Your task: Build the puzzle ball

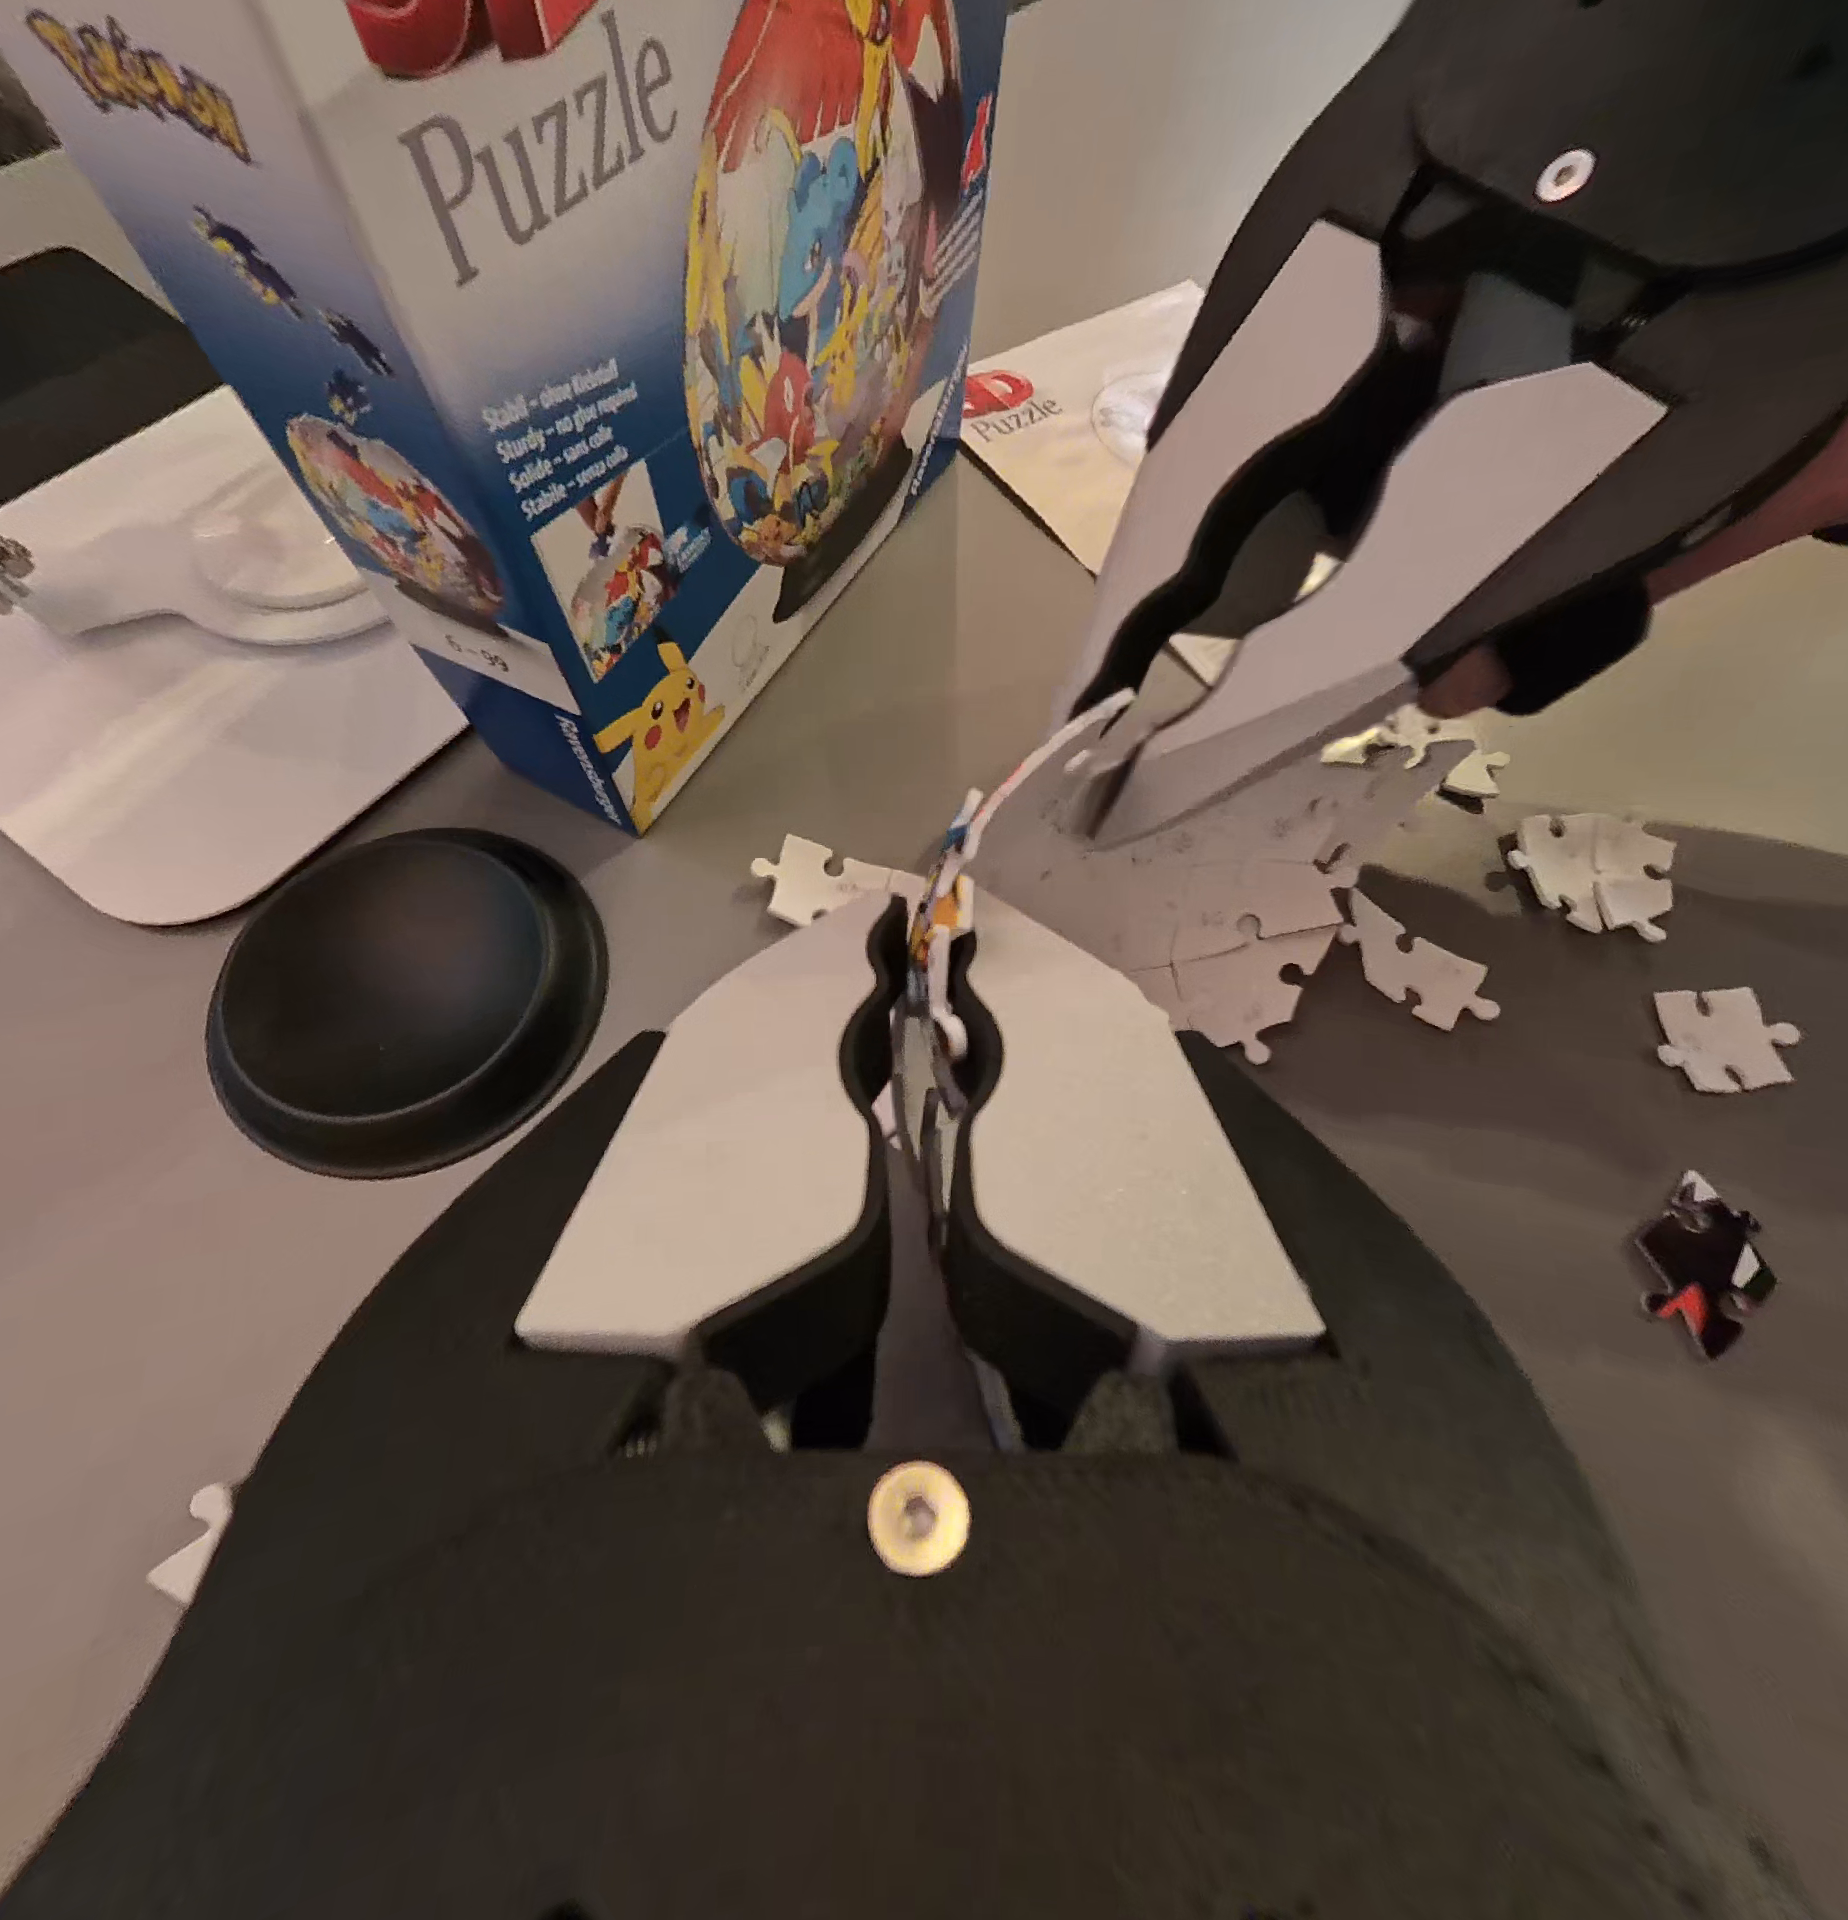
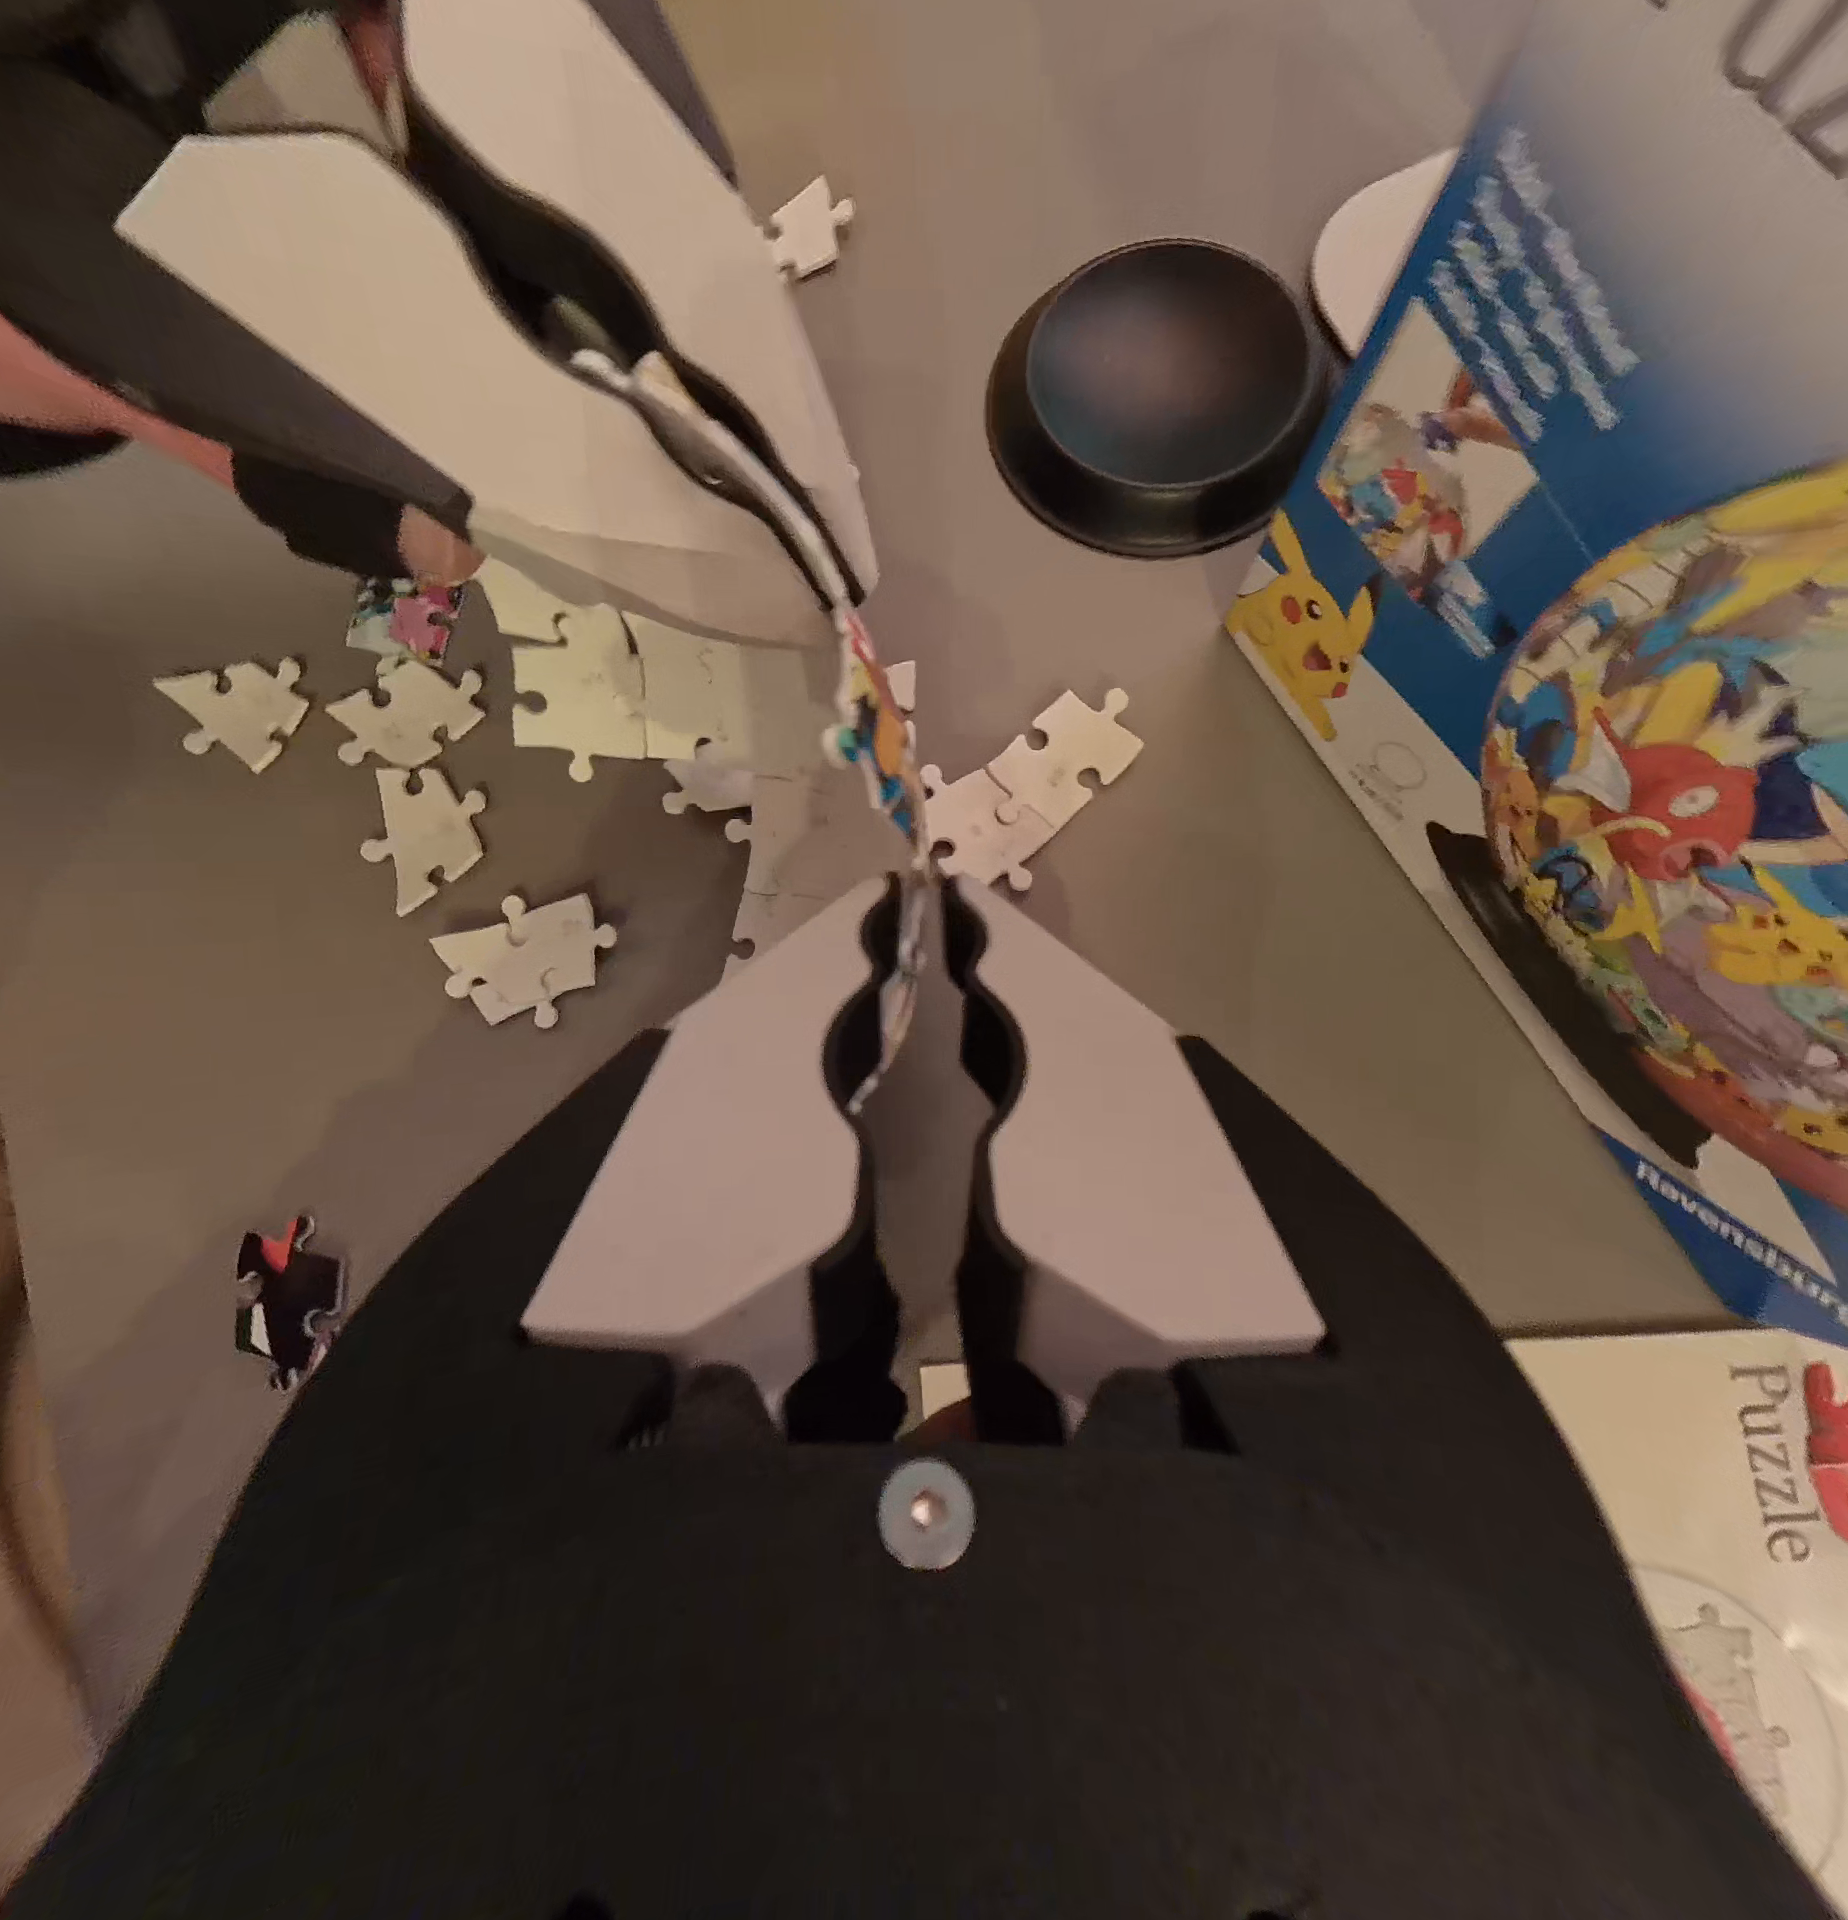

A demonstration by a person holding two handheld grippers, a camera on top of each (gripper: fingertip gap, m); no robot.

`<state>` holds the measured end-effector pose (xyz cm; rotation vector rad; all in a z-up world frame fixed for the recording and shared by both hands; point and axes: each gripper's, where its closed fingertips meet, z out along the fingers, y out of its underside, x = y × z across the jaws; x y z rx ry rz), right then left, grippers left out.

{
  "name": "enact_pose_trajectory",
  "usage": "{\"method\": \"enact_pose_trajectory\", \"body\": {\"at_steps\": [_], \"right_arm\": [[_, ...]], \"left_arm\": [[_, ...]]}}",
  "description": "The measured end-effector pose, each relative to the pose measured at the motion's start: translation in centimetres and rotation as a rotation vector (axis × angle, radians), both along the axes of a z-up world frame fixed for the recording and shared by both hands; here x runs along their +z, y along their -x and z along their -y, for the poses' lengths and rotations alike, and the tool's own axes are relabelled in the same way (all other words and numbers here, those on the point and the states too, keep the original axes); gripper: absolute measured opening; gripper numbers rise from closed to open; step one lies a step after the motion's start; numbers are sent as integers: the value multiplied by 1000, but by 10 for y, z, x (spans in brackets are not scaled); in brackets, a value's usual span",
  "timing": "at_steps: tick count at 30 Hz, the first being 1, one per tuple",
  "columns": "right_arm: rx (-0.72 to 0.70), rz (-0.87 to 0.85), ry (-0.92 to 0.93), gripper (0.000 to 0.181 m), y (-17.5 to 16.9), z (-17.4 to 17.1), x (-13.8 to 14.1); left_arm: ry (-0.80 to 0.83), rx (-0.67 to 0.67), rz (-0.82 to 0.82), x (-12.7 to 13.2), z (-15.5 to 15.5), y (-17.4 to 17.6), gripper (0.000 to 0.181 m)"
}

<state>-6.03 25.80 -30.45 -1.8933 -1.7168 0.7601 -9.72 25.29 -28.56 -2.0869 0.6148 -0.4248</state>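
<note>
Two grippers meet over a grey table (image 2: 1159, 727), and both are closed on the same thing: a thin curved strip of joined puzzle pieces (image 2: 878, 727), seen on its edge. In the left wrist view, the left gripper (image 1: 925, 920) comes in from 6 o'clock and pinches the near end of the strip, while the right gripper (image 1: 1102, 748) comes down from 1 o'clock and pinches the far end. In the right wrist view the right gripper (image 2: 920, 894) is at 6 o'clock and the left gripper (image 2: 847, 592) enters from 10 o'clock. The strip hangs between them, above the table, with its colored face partly visible.

Under the strip lies one larger sheet of joined pieces (image 1: 1242, 914), white side up. Around it are loose pieces and small groups, about six white ones at 9 o'clock in the right wrist view (the exact number is hard to count). One dark piece (image 2: 286, 1299) lies picture side up at 8 o'clock, apart from the others.

One black round stand (image 1: 406, 997) sits at 9 o'clock in the left wrist view, just beside one standing puzzle box (image 1: 587, 364). One paper leaflet (image 2: 1730, 1558) lies flat at 4 o'clock in the right wrist view.
</note>
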Motion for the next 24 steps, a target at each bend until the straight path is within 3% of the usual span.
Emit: {"method": "enact_pose_trajectory", "body": {"at_steps": [5,8,11,16,24], "right_arm": [[-57,31,149,34,-26,1,-2],[-75,69,259,41,-39,6,-8],[-77,108,326,38,-44,13,-19],[-102,83,342,6,-34,15,-24],[-175,-9,435,3,-27,8,-19]], "left_arm": [[-53,67,8,8,-5,6,5],[-86,91,11,12,-7,8,5],[-119,124,1,15,-8,12,5],[-172,156,-31,19,-10,13,5],[-251,196,-63,32,-10,16,5]]}}
